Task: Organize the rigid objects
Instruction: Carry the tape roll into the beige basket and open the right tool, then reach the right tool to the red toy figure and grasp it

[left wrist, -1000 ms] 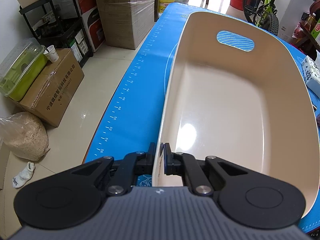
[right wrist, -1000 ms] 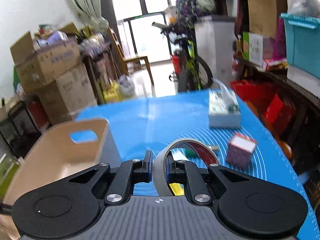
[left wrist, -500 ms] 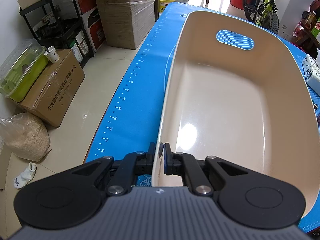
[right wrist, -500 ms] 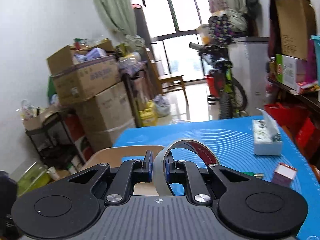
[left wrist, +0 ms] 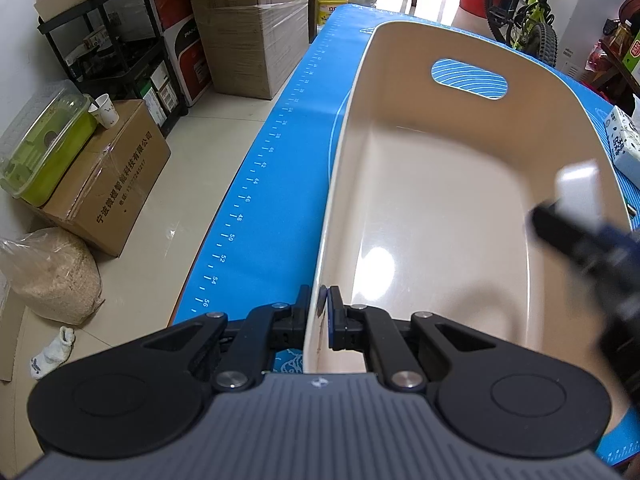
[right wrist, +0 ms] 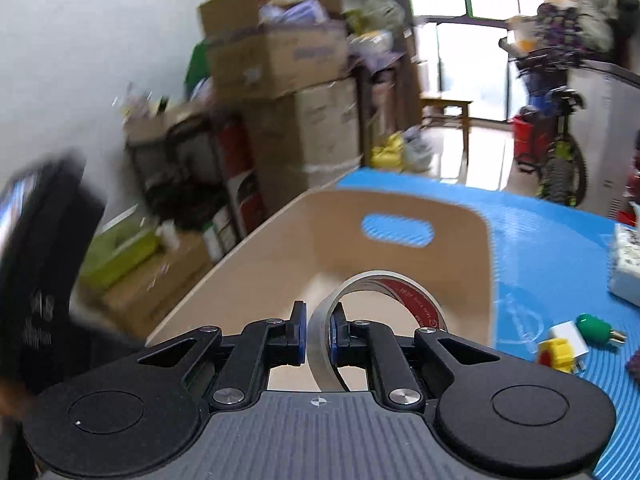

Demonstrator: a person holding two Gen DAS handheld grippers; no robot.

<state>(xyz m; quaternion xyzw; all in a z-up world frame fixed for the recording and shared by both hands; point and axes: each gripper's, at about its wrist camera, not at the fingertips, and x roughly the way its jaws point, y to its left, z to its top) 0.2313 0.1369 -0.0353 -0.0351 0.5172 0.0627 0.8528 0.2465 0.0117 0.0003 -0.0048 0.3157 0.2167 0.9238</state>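
A beige plastic bin [left wrist: 440, 208] with a handle slot stands on the blue mat [left wrist: 272, 168]. My left gripper [left wrist: 319, 310] is shut on the bin's near rim. My right gripper [right wrist: 319, 334] is shut on a roll of tape [right wrist: 384, 292] with a red inner core, held above the bin [right wrist: 320, 240]. In the left wrist view the right gripper [left wrist: 576, 216] enters blurred from the right over the bin, with the tape [left wrist: 580, 194] showing as a pale patch. The bin holds nothing I can see.
A tissue pack [right wrist: 628, 260], a green plug [right wrist: 596, 326] and a yellow and white block [right wrist: 560, 350] lie on the mat right of the bin. Cardboard boxes [left wrist: 248, 24], a shelf and a green container [left wrist: 44, 148] stand on the floor left of the table.
My right gripper has swung left with the tape, from over the mat to above the bin, and now shows in the left wrist view. The left gripper has kept still on the rim.
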